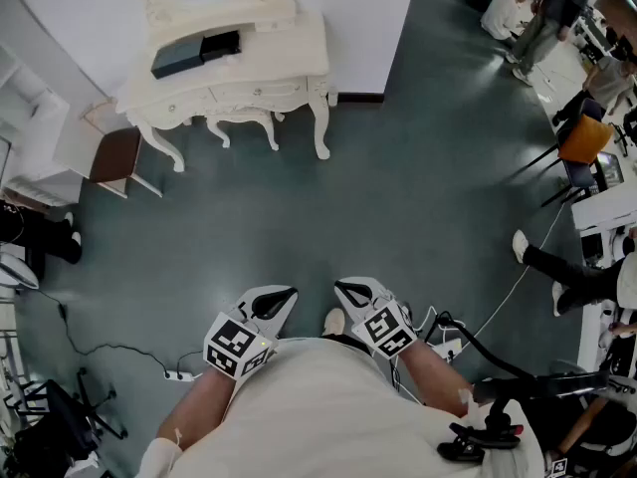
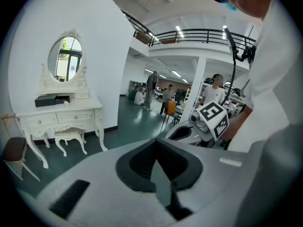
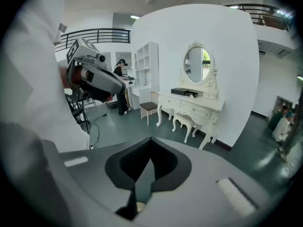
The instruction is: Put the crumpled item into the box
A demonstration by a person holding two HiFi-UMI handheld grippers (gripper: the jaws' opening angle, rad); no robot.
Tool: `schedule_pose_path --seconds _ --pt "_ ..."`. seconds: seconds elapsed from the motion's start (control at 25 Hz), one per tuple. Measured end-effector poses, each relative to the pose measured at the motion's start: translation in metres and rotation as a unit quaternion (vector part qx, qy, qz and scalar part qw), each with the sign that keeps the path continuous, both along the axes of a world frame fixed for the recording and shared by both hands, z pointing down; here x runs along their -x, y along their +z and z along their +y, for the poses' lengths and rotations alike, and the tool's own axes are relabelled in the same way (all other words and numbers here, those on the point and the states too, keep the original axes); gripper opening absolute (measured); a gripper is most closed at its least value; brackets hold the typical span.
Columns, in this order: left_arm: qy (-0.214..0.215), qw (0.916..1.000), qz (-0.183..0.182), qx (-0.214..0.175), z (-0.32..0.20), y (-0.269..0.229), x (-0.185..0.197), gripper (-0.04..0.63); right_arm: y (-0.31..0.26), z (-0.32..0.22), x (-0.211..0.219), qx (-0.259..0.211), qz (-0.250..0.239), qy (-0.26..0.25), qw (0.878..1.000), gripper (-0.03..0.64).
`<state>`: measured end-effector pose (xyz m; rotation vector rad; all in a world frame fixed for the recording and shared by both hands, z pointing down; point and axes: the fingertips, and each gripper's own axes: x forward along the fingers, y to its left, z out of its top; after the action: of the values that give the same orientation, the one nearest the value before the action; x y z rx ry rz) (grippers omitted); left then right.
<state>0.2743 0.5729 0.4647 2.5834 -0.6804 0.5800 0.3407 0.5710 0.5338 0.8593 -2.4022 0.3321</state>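
Note:
A dark flat box (image 1: 194, 51) lies on the white dressing table (image 1: 249, 78) under an oval mirror, far ahead across the floor. It also shows on the table (image 2: 66, 117) in the left gripper view and as the box (image 3: 184, 92) in the right gripper view. A small pale thing (image 2: 66, 102) sits beside it, too small to tell what it is. My left gripper (image 1: 284, 295) and right gripper (image 1: 343, 289) are held close to my body, side by side, aimed at the table. Both are shut with nothing between the jaws.
A small white stool (image 1: 244, 119) stands under the table and a brown-seated chair (image 1: 114, 155) to its left, next to white shelves (image 1: 30, 137). A cable with a power strip (image 1: 179, 374) lies on the floor at my left. Several people (image 1: 528, 13) and an orange chair (image 1: 585, 137) are at the right.

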Motion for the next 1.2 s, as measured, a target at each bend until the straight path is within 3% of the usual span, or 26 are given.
schedule_pose_path --seconds 0.4,0.64,0.84,1.0,1.2 --pt "-0.032 0.9986 0.025 -0.035 -0.034 -0.017 0.099 0.003 -0.017 -0.034 0.091 -0.026 0.029 -0.028 0.999 0.000" --pt "-0.036 0.9975 0.037 -0.049 -0.048 -0.021 0.165 0.003 -0.014 -0.042 0.147 -0.022 0.035 -0.010 0.999 0.000" --pt "-0.042 0.9975 0.043 -0.036 -0.037 -0.022 0.233 0.003 -0.023 -0.050 0.205 -0.024 0.023 0.022 0.999 0.003" --pt "-0.056 0.9974 0.041 -0.019 -0.038 -0.001 0.279 0.003 -0.016 -0.055 0.247 -0.017 0.014 0.028 0.999 0.055" --pt "-0.075 0.9954 0.057 -0.015 -0.068 0.008 0.299 0.003 -0.007 -0.081 0.272 -0.009 0.023 0.005 1.000 0.057"
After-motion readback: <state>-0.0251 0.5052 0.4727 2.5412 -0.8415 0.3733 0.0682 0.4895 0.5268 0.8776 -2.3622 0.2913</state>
